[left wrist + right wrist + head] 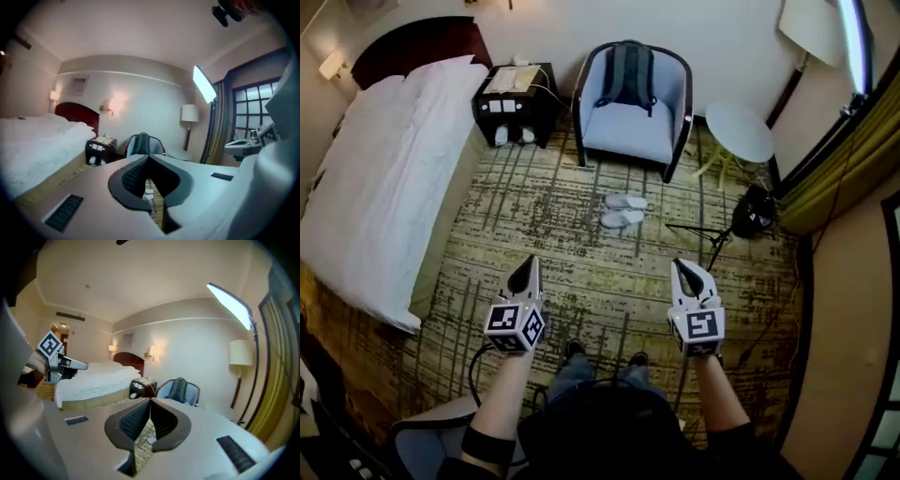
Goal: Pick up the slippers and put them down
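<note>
A pair of white slippers (623, 210) lies side by side on the patterned carpet in front of the blue armchair (633, 105). My left gripper (528, 267) hovers over the carpet, nearer me and to the left of them, shut and empty. My right gripper (684, 269) is level with it on the right, also shut and empty. In the left gripper view a slipper (149, 191) shows small through the slot behind the closed jaws. The right gripper view gives a glimpse of a slipper (150, 441) the same way.
A bed with white linen (380, 178) fills the left. A black nightstand (514, 101) stands beside it, with another pair of slippers (514, 136) beneath. A round white table (739, 131), a light stand's tripod (712, 239) and a curtain (844, 155) are at the right.
</note>
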Motion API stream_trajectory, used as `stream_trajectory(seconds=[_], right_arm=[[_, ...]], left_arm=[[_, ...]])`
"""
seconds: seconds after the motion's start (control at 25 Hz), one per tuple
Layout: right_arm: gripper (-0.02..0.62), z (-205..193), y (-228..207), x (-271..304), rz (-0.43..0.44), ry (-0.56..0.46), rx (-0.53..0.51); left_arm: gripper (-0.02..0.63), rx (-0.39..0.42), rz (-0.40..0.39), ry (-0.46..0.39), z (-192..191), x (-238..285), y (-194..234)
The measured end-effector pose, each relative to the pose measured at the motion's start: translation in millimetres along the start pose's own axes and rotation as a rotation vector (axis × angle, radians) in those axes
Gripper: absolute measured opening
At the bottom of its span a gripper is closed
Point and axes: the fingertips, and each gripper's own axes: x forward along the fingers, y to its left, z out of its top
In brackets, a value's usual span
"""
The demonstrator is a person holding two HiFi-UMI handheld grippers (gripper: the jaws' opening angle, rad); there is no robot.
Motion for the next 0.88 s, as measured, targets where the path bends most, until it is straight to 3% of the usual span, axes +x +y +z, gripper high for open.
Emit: stream_trajectory(seconds=[0.16,0.32,0.48,0.88], right_arm=[[0.012,14,89,49,0.193,-0.002,0.004],[0.012,25,155,86,0.293,0.015,-0.012],[0.012,41,199,115,0.334,0.014,-0.033],[0.009,71,248,163,0.314,0.009,-0.062]], left_arm=[[0.0,0.02,0.141,-0.049,-2,-48,67],[0.0,-0.023,0.2,-0.06,-5,-76,125],[0.0,-0.052,0.192,-0.065,-3,-81,166],[0.0,-0.037,0.106,-0.078,15,-55,225]])
